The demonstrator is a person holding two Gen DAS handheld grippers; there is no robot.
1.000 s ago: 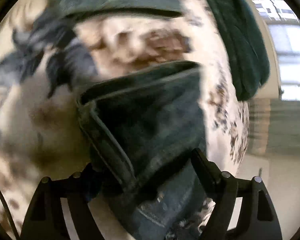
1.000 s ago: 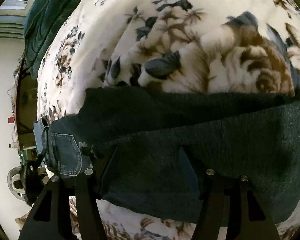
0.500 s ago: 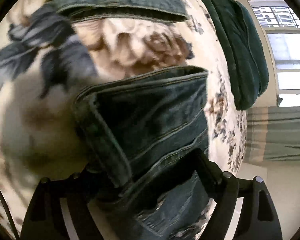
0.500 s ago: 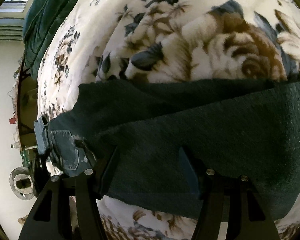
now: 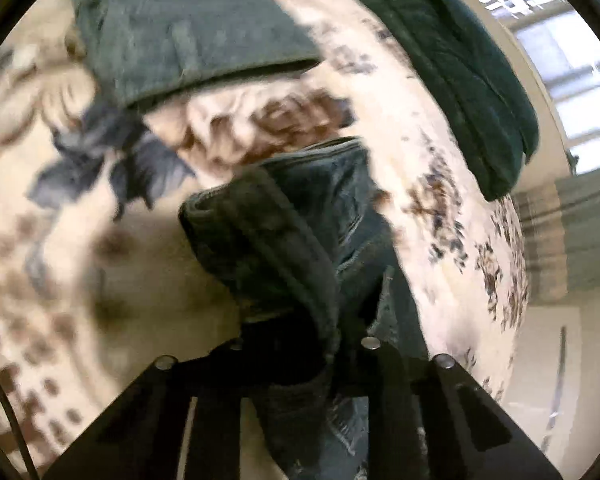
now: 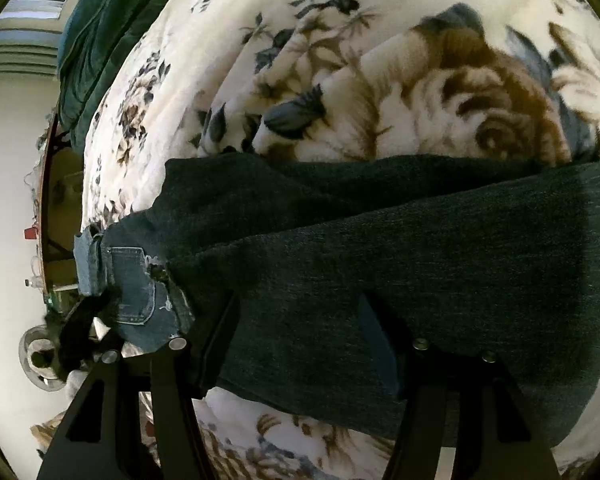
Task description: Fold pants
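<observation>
My left gripper (image 5: 300,344) has just clenched on the jeans' (image 5: 284,240) waistband, lifting it off the floral blanket (image 5: 100,280). On the right, my right gripper (image 6: 300,320) straddles the flat legs, jaws spread, nothing pinched. I judge the fold barely begun.

No legible text, label, brand, number or sign appears in either wrist view. The jeans (image 6: 380,248), the floral blanket (image 6: 340,80) and the green blanket (image 5: 468,80) carry no readable marking. Small items on the distant shelf (image 6: 40,248) are too small to read.
</observation>
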